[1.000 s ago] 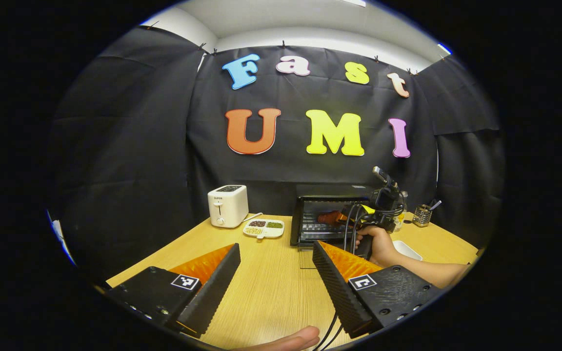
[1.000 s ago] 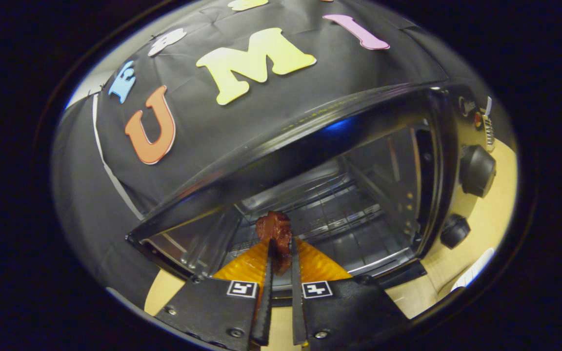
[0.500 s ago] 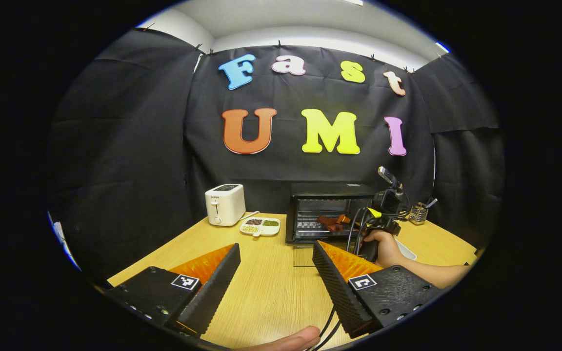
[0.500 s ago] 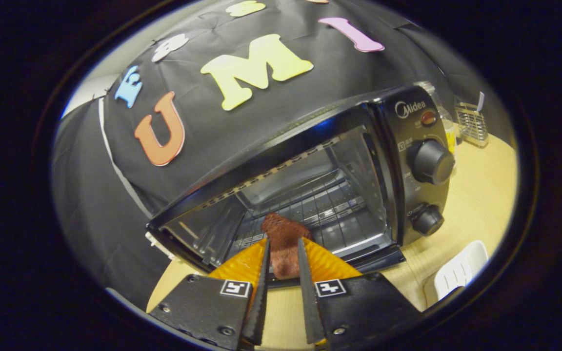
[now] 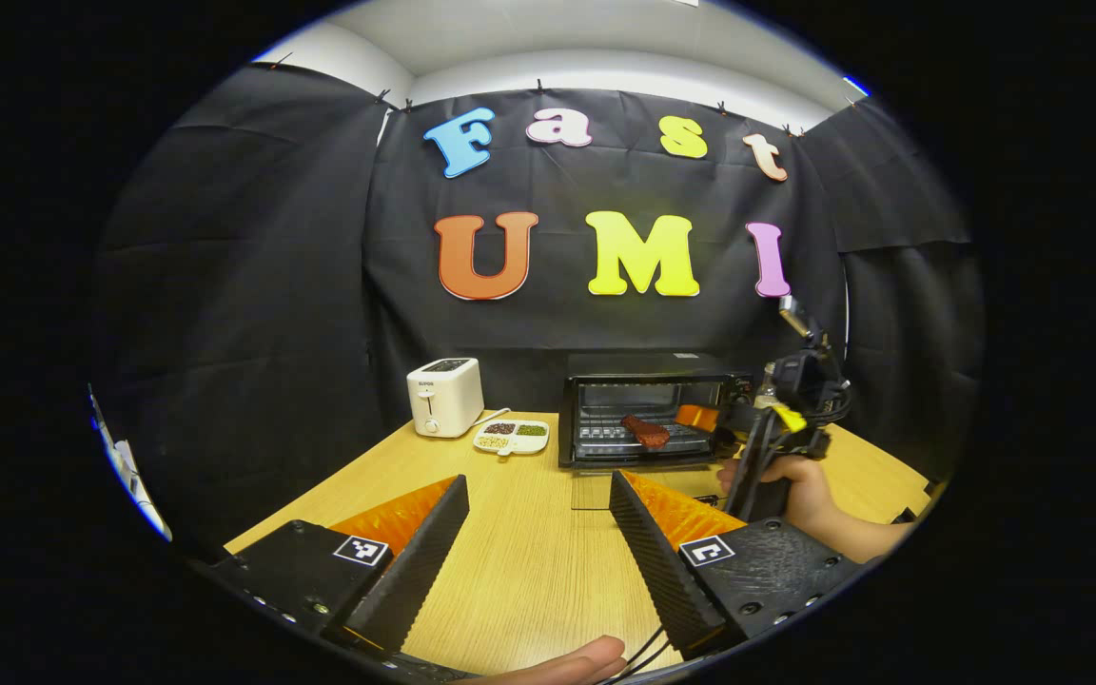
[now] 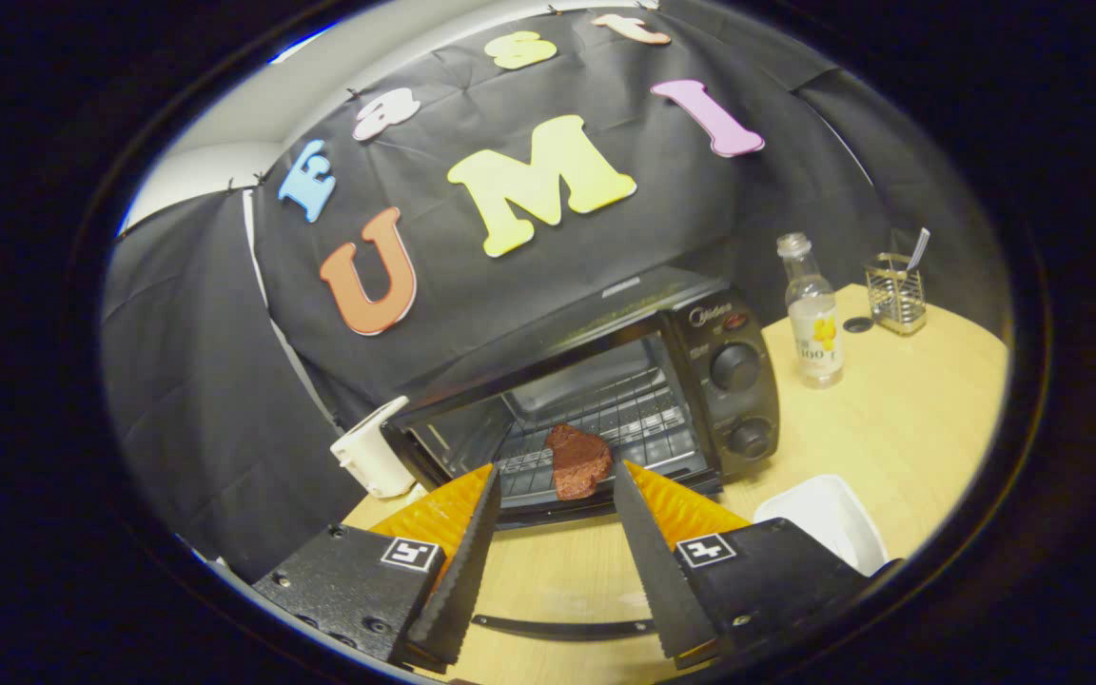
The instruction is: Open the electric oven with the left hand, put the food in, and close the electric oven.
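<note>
Compared against one second ago: right gripper [image 6: 548,514] then clamped on the meat at the oven mouth; now drawn back clear of the oven [image 6: 605,400], fingers spread wide, nothing held. Half a second ago, already parting around the meat. Meat [image 6: 577,461] now lying free on the wire rack inside the oven, near the front edge, also seen in the left gripper view at [image 5: 645,431]. Oven door [image 5: 596,495] down and open, as before.

Left gripper [image 5: 538,542] unchanged: hovering over the wooden table [image 5: 529,571], well back from the oven, fingers wide apart, empty. Right gripper [image 5: 700,419], seen from the left gripper view, shifted rightward and higher, just off the oven's front right corner, held by a hand [image 5: 800,485].

Also noted: white toaster [image 5: 444,397] left of the oven, divided dish [image 5: 511,435] between toaster and oven, bottle [image 6: 814,314] and wire holder [image 6: 895,290] right of the oven, white tray [image 6: 829,518] near the right gripper.

Hard to make out: glass door nearly invisible against the table in the left gripper view; only its handle bar [image 6: 562,626] visible in the right gripper view. Toaster [image 6: 372,457] partly cut off behind the oven. A fingertip [image 5: 557,661] at the lower edge, remainder cut off. Dish contents too small to identify.
</note>
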The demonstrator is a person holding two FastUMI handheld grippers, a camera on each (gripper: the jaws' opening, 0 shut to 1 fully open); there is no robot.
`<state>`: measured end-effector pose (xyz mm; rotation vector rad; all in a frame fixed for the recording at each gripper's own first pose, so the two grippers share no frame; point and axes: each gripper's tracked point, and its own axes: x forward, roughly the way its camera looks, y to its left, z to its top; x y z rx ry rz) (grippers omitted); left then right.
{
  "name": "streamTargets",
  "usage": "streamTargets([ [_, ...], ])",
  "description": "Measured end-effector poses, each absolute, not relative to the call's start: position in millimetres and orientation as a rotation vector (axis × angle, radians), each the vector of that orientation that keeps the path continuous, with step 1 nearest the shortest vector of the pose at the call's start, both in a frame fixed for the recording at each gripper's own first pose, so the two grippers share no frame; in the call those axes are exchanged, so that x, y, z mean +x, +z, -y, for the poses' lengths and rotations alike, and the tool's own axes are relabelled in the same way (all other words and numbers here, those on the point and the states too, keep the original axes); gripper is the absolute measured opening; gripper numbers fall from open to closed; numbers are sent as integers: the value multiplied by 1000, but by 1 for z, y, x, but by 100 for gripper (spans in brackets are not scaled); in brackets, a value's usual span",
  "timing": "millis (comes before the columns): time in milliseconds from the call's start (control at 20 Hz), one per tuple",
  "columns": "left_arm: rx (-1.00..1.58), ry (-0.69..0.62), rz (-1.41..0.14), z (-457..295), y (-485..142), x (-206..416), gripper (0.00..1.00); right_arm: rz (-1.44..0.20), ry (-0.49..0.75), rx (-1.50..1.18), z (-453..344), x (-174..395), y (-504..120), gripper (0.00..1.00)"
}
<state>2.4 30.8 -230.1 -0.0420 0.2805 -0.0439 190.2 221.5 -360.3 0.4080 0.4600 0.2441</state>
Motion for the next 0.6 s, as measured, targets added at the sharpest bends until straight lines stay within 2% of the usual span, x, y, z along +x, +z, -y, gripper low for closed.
streamTargets([
  [200,-43,-52,-287,-22,-230,15,95,-370,263,347,-188,158,-313,90],
  [300,-52,-59,-300,-11,-237,23,95,-336,258,295,-169,142,-293,93],
  [350,-54,-61,-309,-7,-242,27,95,-319,261,264,-158,135,-280,87],
  [400,-56,-64,-322,-1,-247,30,95,-297,267,237,-151,128,-267,96],
  [450,-58,-70,-337,5,-255,33,95,-284,264,212,-142,122,-256,99],
  [500,-57,-82,-353,13,-262,37,95,-259,258,195,-131,117,-245,95],
  [550,-56,-97,-374,21,-272,42,95,-242,242,169,-120,114,-234,100],
  [600,-54,-110,-400,28,-283,46,95,-239,224,139,-108,108,-226,100],
])
